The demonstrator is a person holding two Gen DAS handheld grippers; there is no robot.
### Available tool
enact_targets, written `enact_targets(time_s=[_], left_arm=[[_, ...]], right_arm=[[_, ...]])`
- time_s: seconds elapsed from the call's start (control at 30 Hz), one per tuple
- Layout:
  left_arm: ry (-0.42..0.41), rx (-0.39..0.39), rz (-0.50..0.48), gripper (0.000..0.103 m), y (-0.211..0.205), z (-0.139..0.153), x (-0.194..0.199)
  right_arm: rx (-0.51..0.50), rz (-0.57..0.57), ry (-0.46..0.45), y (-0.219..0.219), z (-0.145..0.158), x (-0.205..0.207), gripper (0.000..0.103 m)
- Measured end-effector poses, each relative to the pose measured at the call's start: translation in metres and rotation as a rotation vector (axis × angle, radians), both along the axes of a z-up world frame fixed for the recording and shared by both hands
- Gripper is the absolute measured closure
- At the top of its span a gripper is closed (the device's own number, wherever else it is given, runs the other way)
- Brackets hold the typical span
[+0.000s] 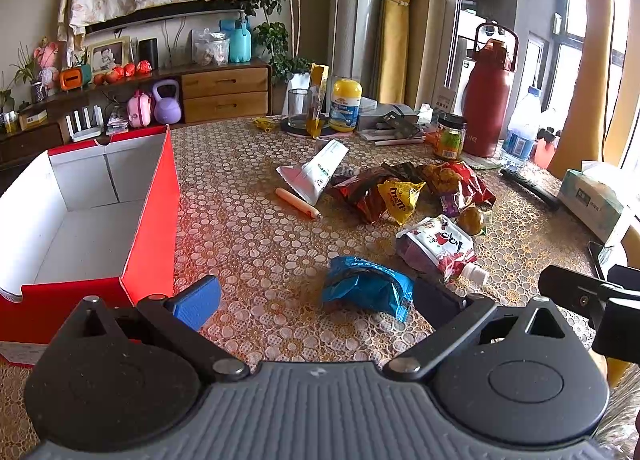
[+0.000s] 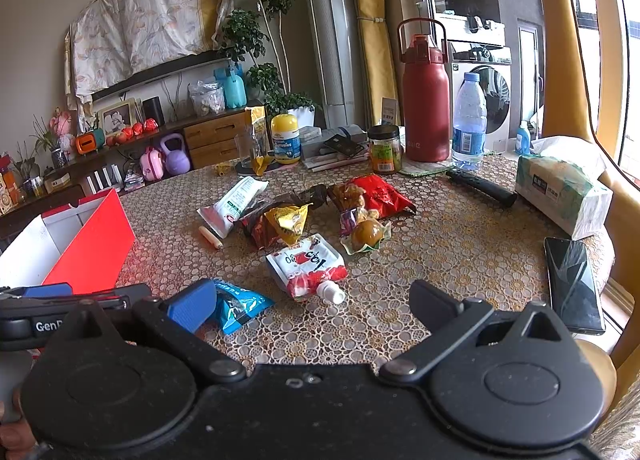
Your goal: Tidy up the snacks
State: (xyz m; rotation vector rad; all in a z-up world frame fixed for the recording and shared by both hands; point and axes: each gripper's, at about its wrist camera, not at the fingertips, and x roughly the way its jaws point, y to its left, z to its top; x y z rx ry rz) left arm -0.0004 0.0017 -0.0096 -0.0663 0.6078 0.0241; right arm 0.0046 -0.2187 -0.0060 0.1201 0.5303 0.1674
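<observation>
A round bench (image 1: 260,219) with a patterned cover holds a scatter of snacks. At its left edge stands an open red box (image 1: 150,211), white inside and holding nothing visible, likely set there as the place to gather the snacks.

The left gripper (image 1: 316,296) hovers low over the bench with its jaws spread wide and nothing between them. A crumpled blue packet (image 1: 366,286) lies on the bench just ahead, between the fingertips' line and nearer the right finger, so it looks like the next thing to be picked up. Whether the finger touches it cannot be told.

The right gripper (image 2: 312,300) also hangs above the bench, jaws released and holding nothing. Ahead of it lies a white and red drink pouch (image 2: 308,264) with its cap pointing toward the camera. The left gripper shows at this view's left edge, beside the blue packet.

Farther back, well apart from the box, sits a loose heap: a yellow candy bag (image 1: 400,195) on a dark red bag (image 1: 358,191), a red chip bag (image 2: 374,193), a round brown sweet (image 2: 366,232) in a wrapper, a white tube (image 1: 320,171) and a small orange stick (image 1: 298,203).

Judging by the bare box, sorting has hardly begun. The crumpled packet is soft and may slip or fold when pinched.
</observation>
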Motion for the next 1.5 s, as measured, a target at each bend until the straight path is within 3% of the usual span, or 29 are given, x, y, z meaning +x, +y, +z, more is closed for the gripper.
enact_targets(time_s=[1.5], left_arm=[[0.019, 0.006, -0.001, 0.000, 0.004, -0.007, -0.001]], right_arm=[[0.004, -0.001, 0.010, -0.003, -0.007, 0.000, 0.000]])
